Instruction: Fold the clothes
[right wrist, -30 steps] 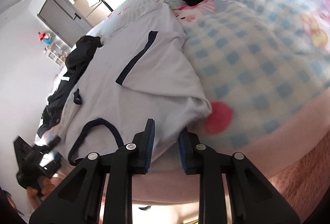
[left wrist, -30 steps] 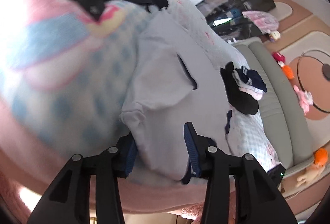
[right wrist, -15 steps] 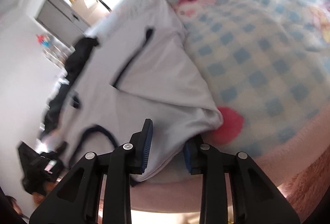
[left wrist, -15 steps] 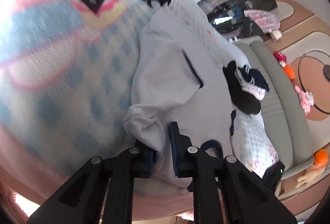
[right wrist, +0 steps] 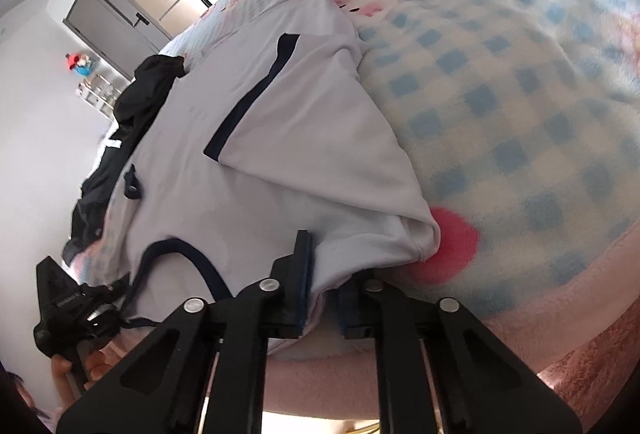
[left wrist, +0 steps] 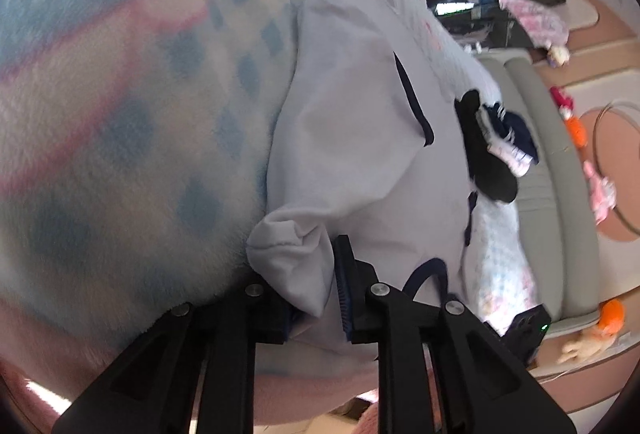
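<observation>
The checked blanket (left wrist: pixel 120 162) fills the frame; my pale shirt (left wrist: pixel 360 138) runs lengthwise from bottom centre toward the upper right. My left gripper (left wrist: pixel 316 286) and right gripper (right wrist: pixel 322 286), jaws just closed, each pinch a near shoulder corner.

Bedroom surroundings beyond the laundry.
A checked fleece blanket (right wrist: pixel 520 106) covers the bed; a grey sofa (left wrist: pixel 552 170) stands alongside, orange toys (left wrist: pixel 612 316) lie on the floor, and a grey cabinet (right wrist: pixel 108 22) stands against the wall.
</observation>
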`<state>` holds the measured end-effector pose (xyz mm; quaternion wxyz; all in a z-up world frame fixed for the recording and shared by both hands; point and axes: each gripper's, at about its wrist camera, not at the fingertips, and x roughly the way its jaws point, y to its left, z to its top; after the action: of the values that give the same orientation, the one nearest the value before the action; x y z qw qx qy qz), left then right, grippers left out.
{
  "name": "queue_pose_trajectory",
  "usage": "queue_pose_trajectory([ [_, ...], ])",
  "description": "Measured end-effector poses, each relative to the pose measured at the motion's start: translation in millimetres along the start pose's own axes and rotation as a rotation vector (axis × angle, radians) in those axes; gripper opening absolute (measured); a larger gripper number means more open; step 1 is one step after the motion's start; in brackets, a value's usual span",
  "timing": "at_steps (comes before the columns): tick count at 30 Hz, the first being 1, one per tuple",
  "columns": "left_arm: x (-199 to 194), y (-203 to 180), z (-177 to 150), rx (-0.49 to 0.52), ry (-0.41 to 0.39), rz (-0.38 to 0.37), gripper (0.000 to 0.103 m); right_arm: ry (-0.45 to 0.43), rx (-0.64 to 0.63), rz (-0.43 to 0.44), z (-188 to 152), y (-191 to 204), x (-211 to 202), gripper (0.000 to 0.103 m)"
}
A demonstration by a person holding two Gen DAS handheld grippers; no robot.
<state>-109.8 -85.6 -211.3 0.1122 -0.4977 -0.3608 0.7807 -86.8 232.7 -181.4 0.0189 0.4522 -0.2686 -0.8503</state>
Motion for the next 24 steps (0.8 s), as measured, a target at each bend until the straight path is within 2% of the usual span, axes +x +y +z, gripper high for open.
queue_pose_trajectory([
  [3, -8, -22, -4, 0.129, -0.038, 0.099, 0.009, -0.015, -0.022, -0.005, 0, 5, -4, 0.006],
  [4, -8, -25, -5, 0.144, -0.044, 0.108, 0.008, -0.006, -0.027, -0.014, 0, 6, -2, 0.008],
  [6, -8, -28, -7, 0.158, -0.054, 0.115, 0.007, 0.024, -0.024, -0.023, 1, 4, 8, 0.013],
  [8, -7, -23, -7, 0.121, -0.054, 0.096, 0.006, 0.040, -0.027, -0.019, 4, 2, 16, 0.019],
  [9, -8, -21, -8, 0.108, -0.060, 0.089, 0.006, 0.047, -0.030, -0.017, 5, 2, 19, 0.019],
  [10, -11, -21, -10, 0.108, -0.069, 0.090, 0.005, 0.050, -0.032, -0.013, 6, 2, 20, 0.018],
  [11, -15, -24, -12, 0.121, -0.077, 0.097, 0.005, 0.041, -0.031, -0.009, 7, 4, 16, 0.009],
  [12, -19, -26, -13, 0.136, -0.085, 0.107, 0.004, 0.023, -0.040, -0.005, 6, 5, 10, 0.006],
  [20, -49, -36, -10, 0.169, -0.139, 0.098, 0.003, -0.093, -0.108, -0.003, -1, 23, -32, 0.002],
  [24, -63, -47, -12, 0.202, -0.168, 0.088, 0.003, -0.114, -0.149, -0.017, 0, 30, -40, 0.002],
])
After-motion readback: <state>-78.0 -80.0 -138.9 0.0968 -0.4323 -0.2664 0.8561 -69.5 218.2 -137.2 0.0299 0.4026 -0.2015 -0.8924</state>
